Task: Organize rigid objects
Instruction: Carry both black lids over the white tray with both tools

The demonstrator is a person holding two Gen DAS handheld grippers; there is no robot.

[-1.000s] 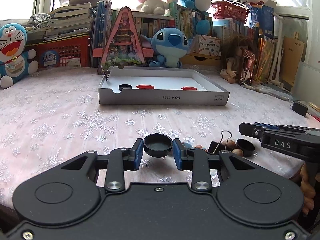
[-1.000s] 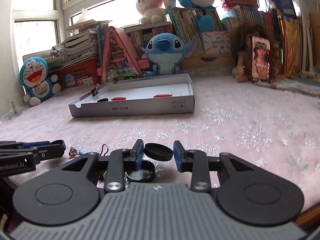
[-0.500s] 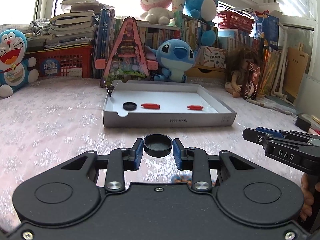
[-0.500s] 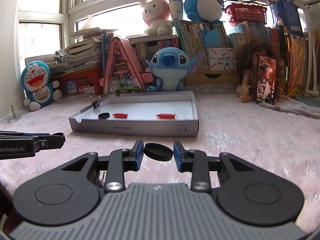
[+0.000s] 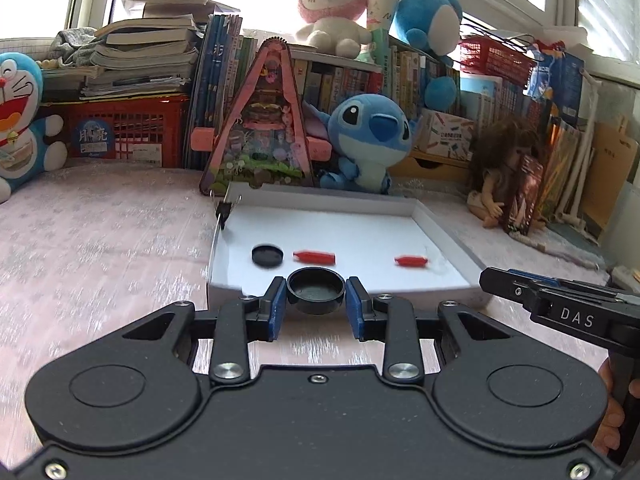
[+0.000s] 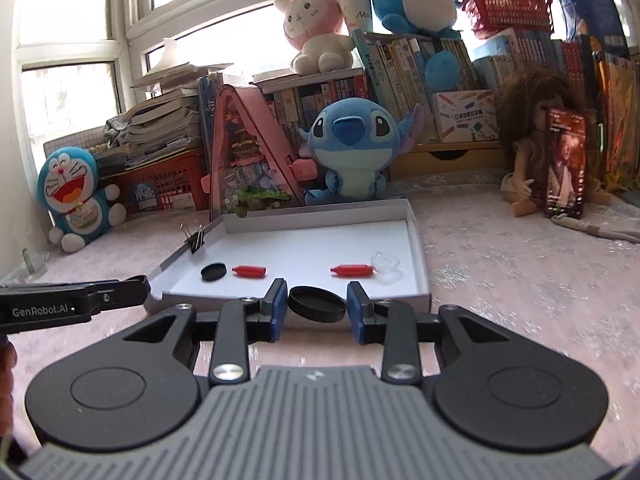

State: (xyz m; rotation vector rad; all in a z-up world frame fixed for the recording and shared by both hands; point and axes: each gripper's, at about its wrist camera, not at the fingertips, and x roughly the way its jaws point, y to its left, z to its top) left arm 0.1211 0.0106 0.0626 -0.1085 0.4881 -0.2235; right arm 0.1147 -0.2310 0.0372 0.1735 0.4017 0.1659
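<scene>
We hold a gripper in each hand over the pink, snowflake-patterned tablecloth, both aimed at the shallow white box tray that lies ahead of us. The left gripper pinches a black round cap between its blue pads, open side up, so we look into its hollow; it hangs just at the tray's near wall. The right gripper pinches a second black cap, this one tilted, closed face toward us, likewise at the near wall of the tray. Neither cap touches the cloth or the tray floor as far as we can tell. Inside the tray, on the left, a third black cap lies flat, and just to its right lies a small red piece. A second red piece lies toward the right side, and from the right wrist view a small clear dish sits just beside it. A black binder clip is clipped on the tray's left wall near the far corner. Beyond the tray stand a blue plush, a pink triangular toy house, a red crate under stacked books, and a doll at far right. In the left view the other gripper reaches in from the right edge, with fingers of the holding hand visible on its handle.
</scene>
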